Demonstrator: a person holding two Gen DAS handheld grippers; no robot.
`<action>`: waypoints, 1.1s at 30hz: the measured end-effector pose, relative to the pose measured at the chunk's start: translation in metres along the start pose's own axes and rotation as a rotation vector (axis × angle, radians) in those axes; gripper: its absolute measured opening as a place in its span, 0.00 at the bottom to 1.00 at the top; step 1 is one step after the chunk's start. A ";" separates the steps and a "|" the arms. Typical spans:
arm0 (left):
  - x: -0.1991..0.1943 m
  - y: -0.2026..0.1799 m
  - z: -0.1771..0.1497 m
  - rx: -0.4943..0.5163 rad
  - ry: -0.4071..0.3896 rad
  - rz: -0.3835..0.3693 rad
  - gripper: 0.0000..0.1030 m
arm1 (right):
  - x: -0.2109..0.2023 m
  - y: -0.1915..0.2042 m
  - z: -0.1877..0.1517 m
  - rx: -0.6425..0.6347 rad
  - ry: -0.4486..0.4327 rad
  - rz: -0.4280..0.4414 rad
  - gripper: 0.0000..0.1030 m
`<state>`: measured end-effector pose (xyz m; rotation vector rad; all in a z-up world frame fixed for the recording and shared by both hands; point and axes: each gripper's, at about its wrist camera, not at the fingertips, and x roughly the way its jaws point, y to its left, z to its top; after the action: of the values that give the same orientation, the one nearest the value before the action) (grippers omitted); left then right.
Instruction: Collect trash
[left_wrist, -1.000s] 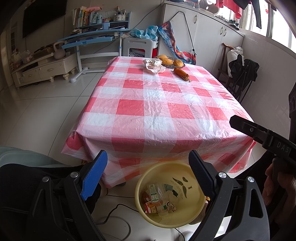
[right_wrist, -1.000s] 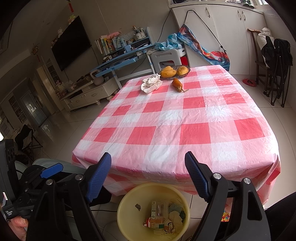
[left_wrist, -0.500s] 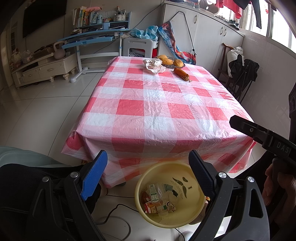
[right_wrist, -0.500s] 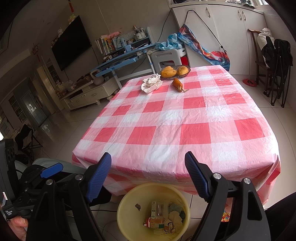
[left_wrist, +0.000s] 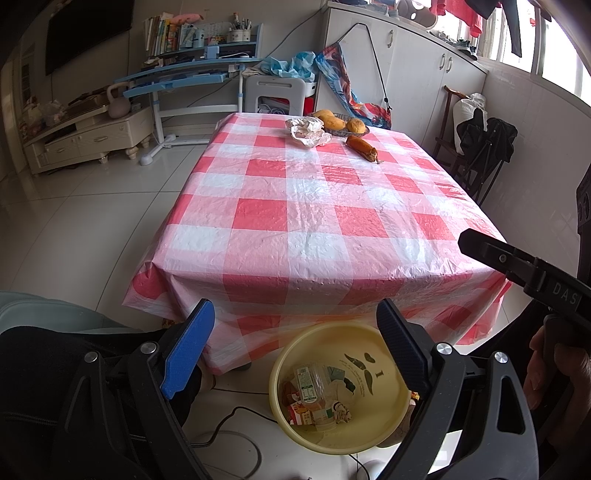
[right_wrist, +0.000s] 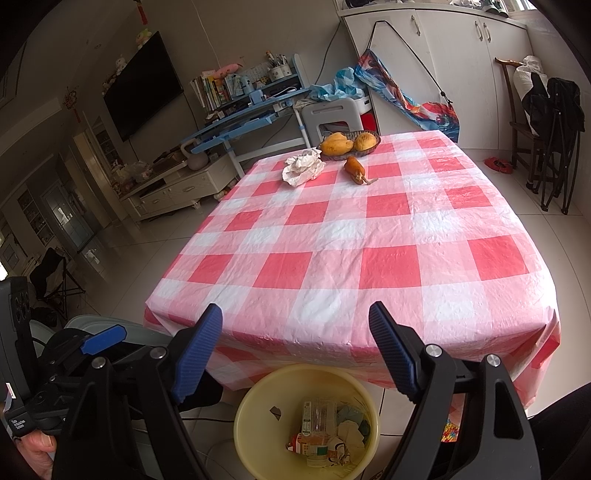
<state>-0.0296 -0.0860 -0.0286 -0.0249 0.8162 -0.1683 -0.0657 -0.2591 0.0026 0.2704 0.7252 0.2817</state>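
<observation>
A yellow plastic bin (left_wrist: 388, 391) (right_wrist: 258, 406) stands on the floor by the near edge of the table, with bottles, cartons and crumpled paper inside. My left gripper (left_wrist: 295, 347) hangs open above it, nothing between its fingers. My right gripper (right_wrist: 295, 347) is also open and empty, just above the bin and the table's near edge. On the far end of the red-and-white checked tablecloth (left_wrist: 314, 221) (right_wrist: 351, 240) lies a crumpled white paper wad (left_wrist: 308, 131) (right_wrist: 303, 168), and near it an orange food scrap with a stem (left_wrist: 364, 147) (right_wrist: 355, 169).
A dark bowl of yellow-orange fruit (left_wrist: 340, 122) (right_wrist: 349, 144) sits behind the wad. A cable (left_wrist: 229, 424) runs on the white floor left of the bin. Blue desk (right_wrist: 251, 118), white stool (left_wrist: 279, 92), cabinets (right_wrist: 461, 66) and a folding chair (right_wrist: 550, 129) surround the table.
</observation>
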 end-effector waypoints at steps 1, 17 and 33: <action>0.000 0.000 0.000 0.000 0.001 0.000 0.83 | 0.000 0.000 0.000 0.001 0.000 0.000 0.76; 0.003 -0.003 0.007 -0.010 0.003 -0.013 0.83 | 0.015 0.011 -0.002 -0.025 0.020 0.020 0.76; 0.013 0.003 0.009 -0.060 0.019 -0.043 0.84 | 0.030 0.016 -0.006 -0.028 0.049 0.053 0.76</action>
<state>-0.0140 -0.0857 -0.0316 -0.0980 0.8398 -0.1847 -0.0504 -0.2330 -0.0144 0.2569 0.7630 0.3501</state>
